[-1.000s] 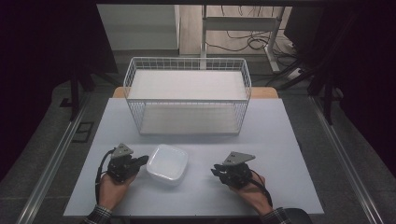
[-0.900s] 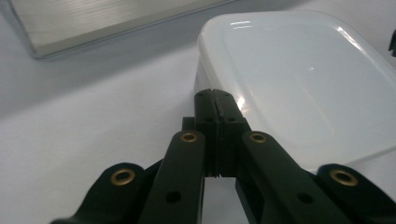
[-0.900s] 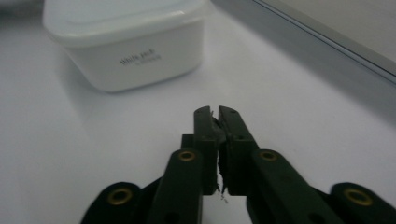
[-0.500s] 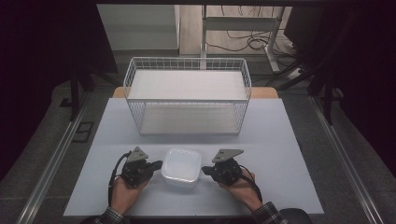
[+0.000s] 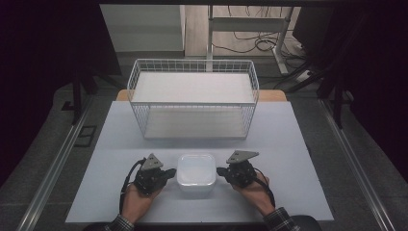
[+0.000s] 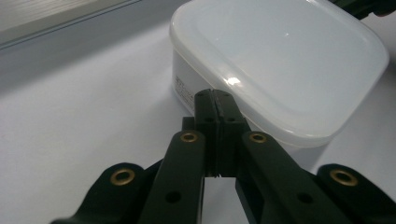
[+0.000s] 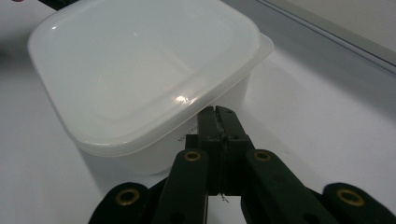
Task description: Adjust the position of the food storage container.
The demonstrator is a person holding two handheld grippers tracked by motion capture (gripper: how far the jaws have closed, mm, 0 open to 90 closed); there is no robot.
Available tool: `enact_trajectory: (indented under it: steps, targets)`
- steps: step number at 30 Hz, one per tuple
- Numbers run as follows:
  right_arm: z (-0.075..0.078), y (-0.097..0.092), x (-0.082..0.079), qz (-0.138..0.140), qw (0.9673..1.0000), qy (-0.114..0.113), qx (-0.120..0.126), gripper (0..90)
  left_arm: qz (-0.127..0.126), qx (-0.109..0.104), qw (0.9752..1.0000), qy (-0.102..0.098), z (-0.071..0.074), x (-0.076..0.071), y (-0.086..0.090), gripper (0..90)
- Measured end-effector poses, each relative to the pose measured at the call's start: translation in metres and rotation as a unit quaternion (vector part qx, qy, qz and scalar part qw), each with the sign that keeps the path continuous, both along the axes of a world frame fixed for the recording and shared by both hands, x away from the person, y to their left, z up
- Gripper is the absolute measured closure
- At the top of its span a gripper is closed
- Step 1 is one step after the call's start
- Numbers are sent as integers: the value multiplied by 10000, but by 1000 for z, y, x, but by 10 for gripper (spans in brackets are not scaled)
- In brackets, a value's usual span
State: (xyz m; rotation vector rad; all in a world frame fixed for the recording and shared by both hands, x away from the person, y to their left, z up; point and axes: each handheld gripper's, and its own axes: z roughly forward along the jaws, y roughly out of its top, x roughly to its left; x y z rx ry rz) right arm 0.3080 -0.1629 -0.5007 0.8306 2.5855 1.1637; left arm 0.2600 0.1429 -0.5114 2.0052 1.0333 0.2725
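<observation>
White table, wire basket beyond; lidded tub sits squeezed between left gripper and right gripper, both closed empty. Press evenly under the rim, lift level.

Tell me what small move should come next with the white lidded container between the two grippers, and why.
Probably press both inward to pinch, then lift. The left gripper and right gripper flank the container with jaws shut, tips under its lid rim, and the wire basket waits behind.
</observation>
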Motion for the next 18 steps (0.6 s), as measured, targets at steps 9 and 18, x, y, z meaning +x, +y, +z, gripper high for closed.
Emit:
enact_trajectory:
  steps: [9,18]
  targets:
    - [5,-12,-5,-144,9996,-242,-50,845,189,160,9994,-230,4,-1,10,797]
    - [10,-35,-14,-300,9989,-341,141,494,161,3,9992,-369,0,-8,25,378]
